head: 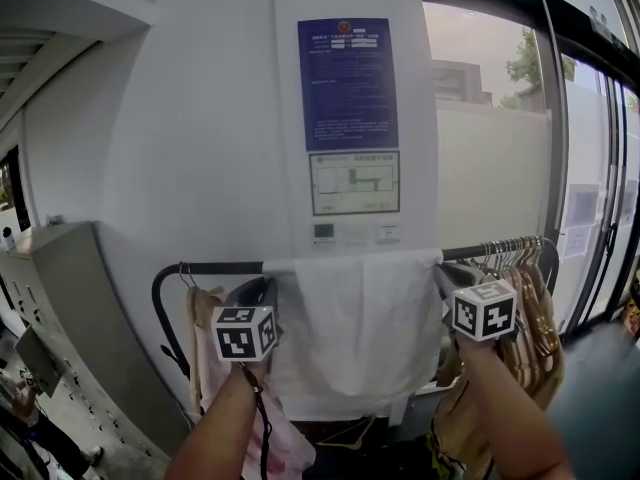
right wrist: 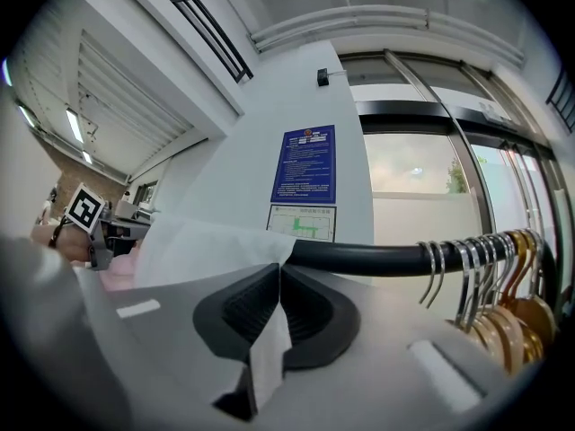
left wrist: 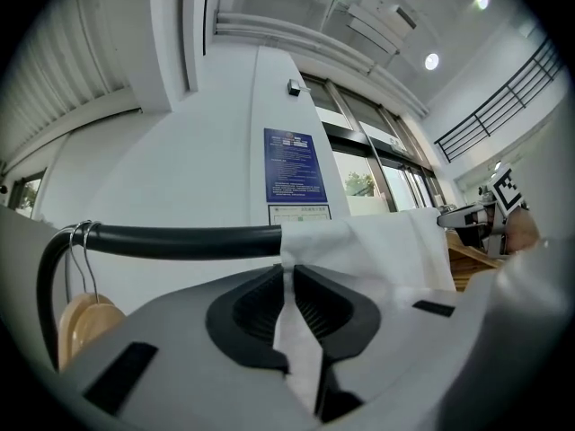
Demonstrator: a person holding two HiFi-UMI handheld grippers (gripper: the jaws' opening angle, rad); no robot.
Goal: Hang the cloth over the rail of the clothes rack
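A white cloth (head: 360, 318) hangs draped over the black rail (head: 215, 267) of the clothes rack, in front of a white pillar. My left gripper (head: 268, 286) is at the cloth's upper left corner, just under the rail. In the left gripper view its jaws (left wrist: 289, 272) pinch a fold of the cloth (left wrist: 386, 250) beside the rail (left wrist: 180, 241). My right gripper (head: 445, 280) is at the upper right corner. The right gripper view shows its jaws (right wrist: 278, 272) closed on a strip of the cloth (right wrist: 207, 250) below the rail (right wrist: 368, 259).
Several wooden hangers (head: 525, 298) crowd the rail's right end, close to my right gripper. A pale garment on a hanger (head: 205, 358) hangs at the left end. A blue notice (head: 347, 83) is on the pillar behind. A grey cabinet (head: 60, 298) stands left, glass walls right.
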